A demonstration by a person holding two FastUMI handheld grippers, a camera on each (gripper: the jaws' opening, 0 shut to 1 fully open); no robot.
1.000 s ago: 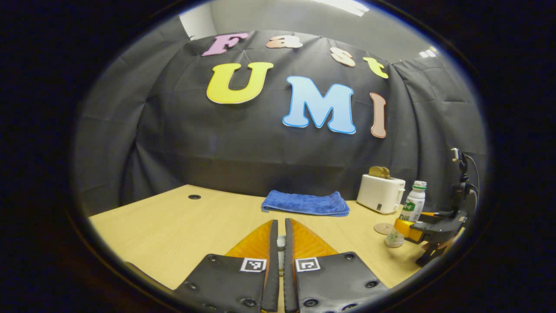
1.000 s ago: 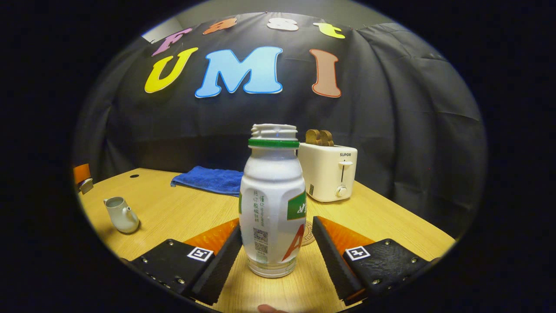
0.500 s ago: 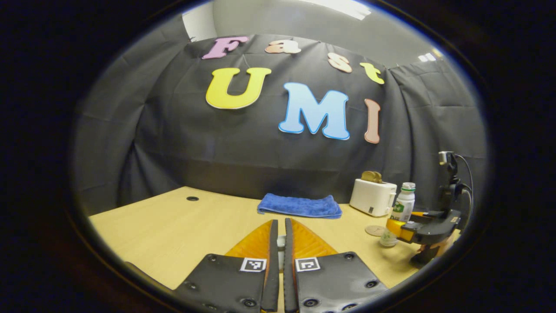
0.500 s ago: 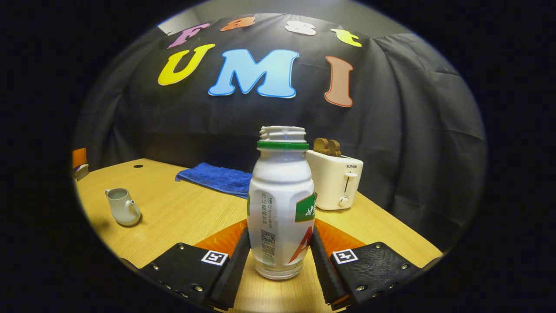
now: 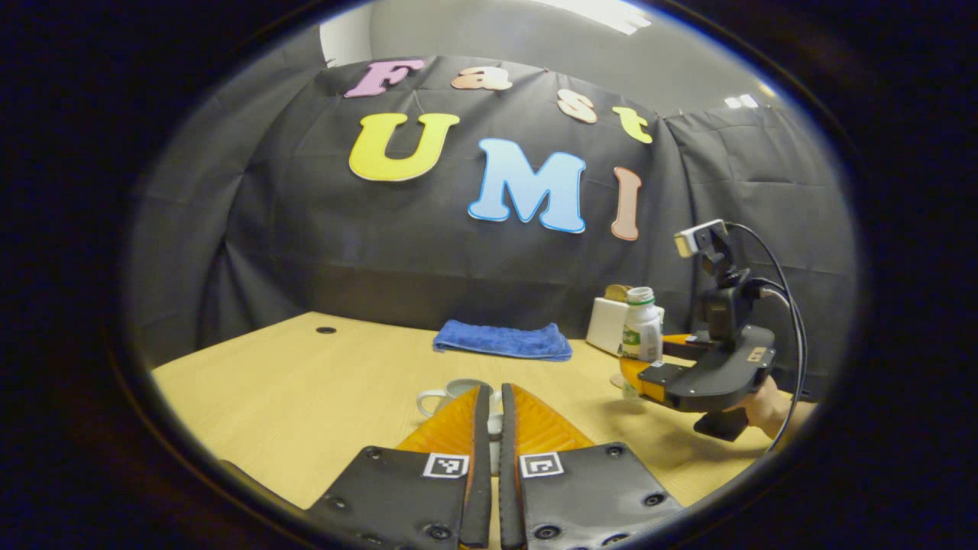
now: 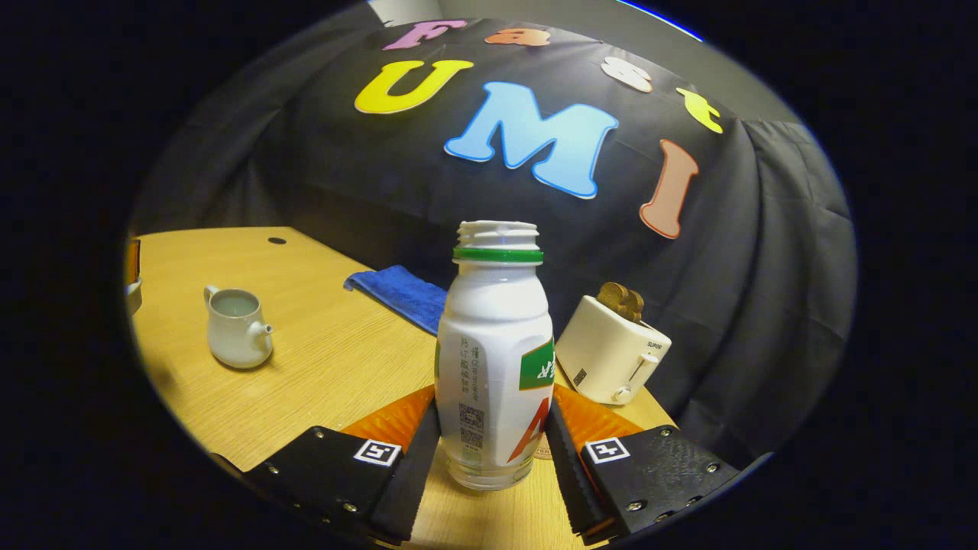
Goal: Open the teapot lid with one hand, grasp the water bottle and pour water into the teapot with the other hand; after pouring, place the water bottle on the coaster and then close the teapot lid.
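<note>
Fingers of our right gripper (image 6: 493,451) press on both sides of the water bottle (image 6: 495,367) low on its white body, so we have it firmly clamped. It stands upright between them, uncapped, with a green ring under the threaded mouth. In the right gripper view the wooden table (image 6: 336,367) shows beneath the bottle's clear base, but we cannot tell whether the base touches it. A sliver of the round coaster (image 6: 542,451) peeks out just behind the bottle.

Our left gripper (image 5: 489,451) has its fingers drawn almost together, only a narrow slit between them. Something small and pale sits in that slit near the tips, most likely the teapot lid (image 5: 495,422), though we cannot make it out for certain. Just beyond the tips, in the left gripper view, we see the rim and handle of the white teapot (image 5: 447,391).

From the right gripper view the teapot (image 6: 235,328) stands on the table well to the left of the bottle, its mouth uncovered, spout toward us and handle away.

Farther off in the left gripper view, our right gripper (image 5: 646,367) is held by a hand (image 5: 764,409), carrying the bottle (image 5: 640,332) upright.

Beyond that a white toaster (image 6: 611,347) with bread in its slots stands near the cloth wall, and a folded blue towel (image 6: 401,294) lies at the table's far edge.
</note>
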